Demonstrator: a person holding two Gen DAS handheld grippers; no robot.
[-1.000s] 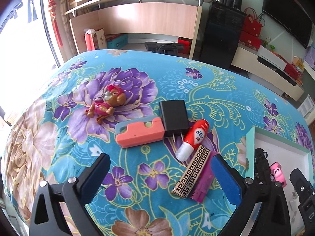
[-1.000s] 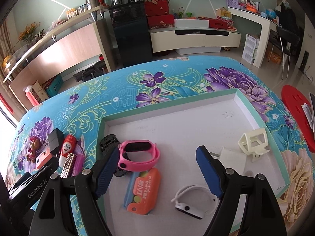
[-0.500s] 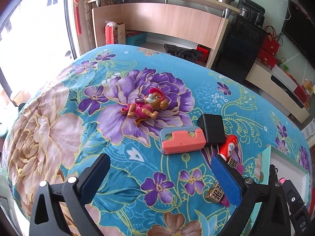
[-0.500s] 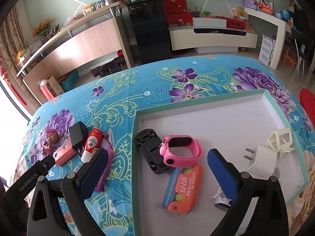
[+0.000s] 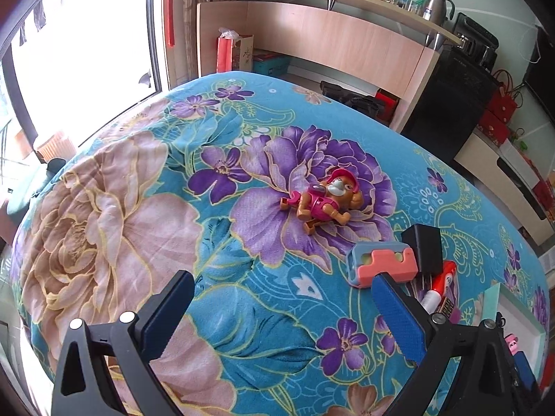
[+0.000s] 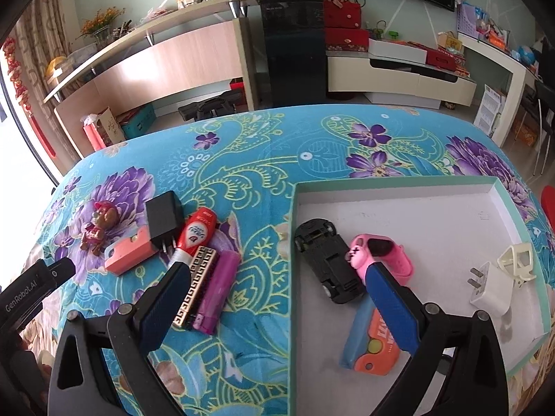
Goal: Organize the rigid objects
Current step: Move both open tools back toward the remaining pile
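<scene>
On the flowered cloth lie a dog toy (image 5: 324, 204) (image 6: 97, 225), a coral case (image 5: 381, 267) (image 6: 128, 251), a black charger (image 5: 425, 249) (image 6: 163, 215), a red-white tube (image 6: 196, 234), a gold-patterned bar (image 6: 197, 284) and a purple lighter (image 6: 218, 287). The white tray (image 6: 293, 242) holds a black toy car (image 6: 326, 260), a pink watch (image 6: 381, 256), an orange case (image 6: 374, 343), a white charger (image 6: 491, 287) and a cream holder (image 6: 517, 260). My left gripper (image 5: 281, 287) hangs open and empty over bare cloth, nearer than the dog toy. My right gripper (image 6: 277, 274) is open and empty, straddling the tray's left rim.
The cloth-covered table (image 5: 138, 208) rounds off at the left near a bright window. Beyond its far edge are a wooden counter (image 6: 166, 66), a black cabinet (image 6: 295, 45) and a low TV stand (image 6: 399, 76). The left gripper's body (image 6: 31, 287) shows at the right wrist view's left edge.
Both grippers have slid left across the table. The right one went from over the tray's middle to its left rim and its jaws widened. The left one moved off the bar and tube.
</scene>
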